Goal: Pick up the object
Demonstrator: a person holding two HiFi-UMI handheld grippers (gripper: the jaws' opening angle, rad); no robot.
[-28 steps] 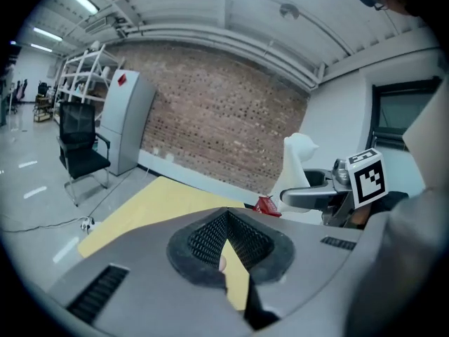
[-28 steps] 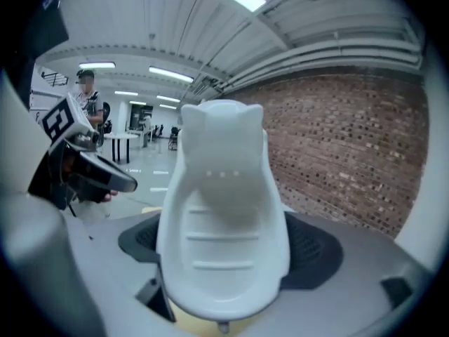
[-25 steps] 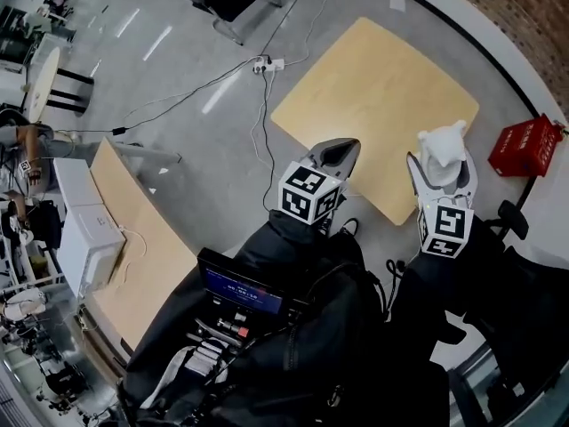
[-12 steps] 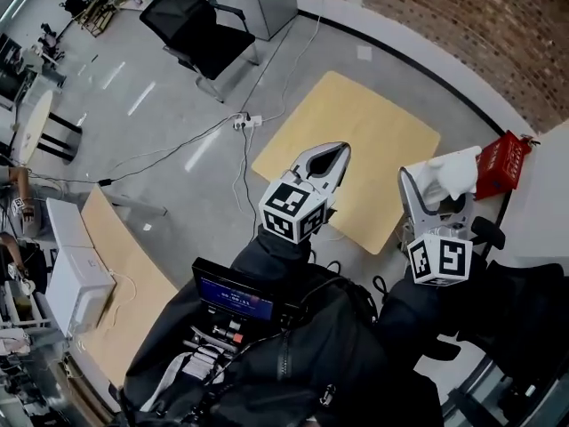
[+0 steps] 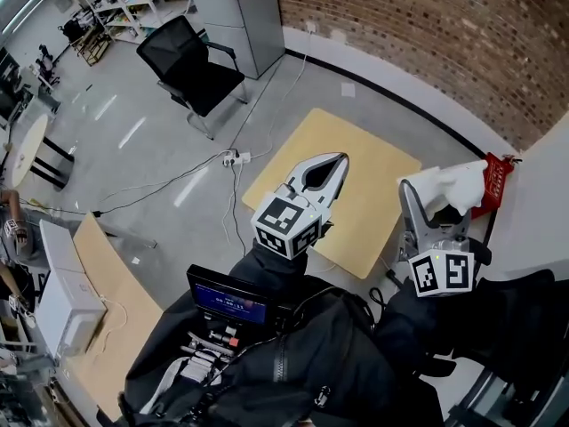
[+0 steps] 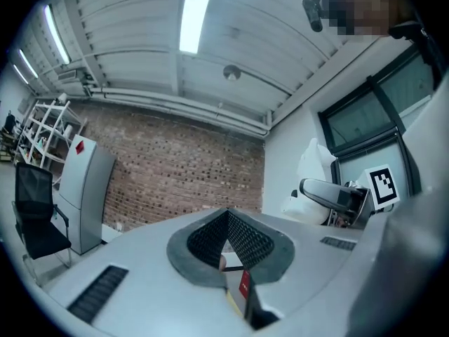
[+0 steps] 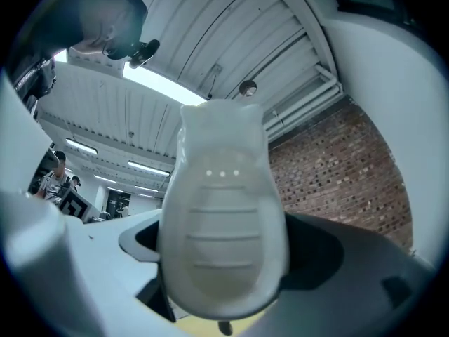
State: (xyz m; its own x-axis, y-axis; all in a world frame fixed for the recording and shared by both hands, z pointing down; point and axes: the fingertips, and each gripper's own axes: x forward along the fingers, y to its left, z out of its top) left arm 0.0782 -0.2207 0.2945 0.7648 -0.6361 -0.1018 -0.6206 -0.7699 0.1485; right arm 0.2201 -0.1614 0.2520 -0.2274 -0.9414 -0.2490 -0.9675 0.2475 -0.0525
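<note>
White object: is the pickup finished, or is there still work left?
Done: the white object is off the wooden table, clamped in the right gripper. In hand: it is held aloft, with the ceiling behind it in the right gripper view. The left gripper is shut and empty. Left: nothing of the pickup that I can see.

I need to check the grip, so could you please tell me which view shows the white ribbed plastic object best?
The right gripper view: the white ribbed plastic object fills it, held in the right gripper. The head view shows its top; the left gripper view, a small side glimpse.
</note>
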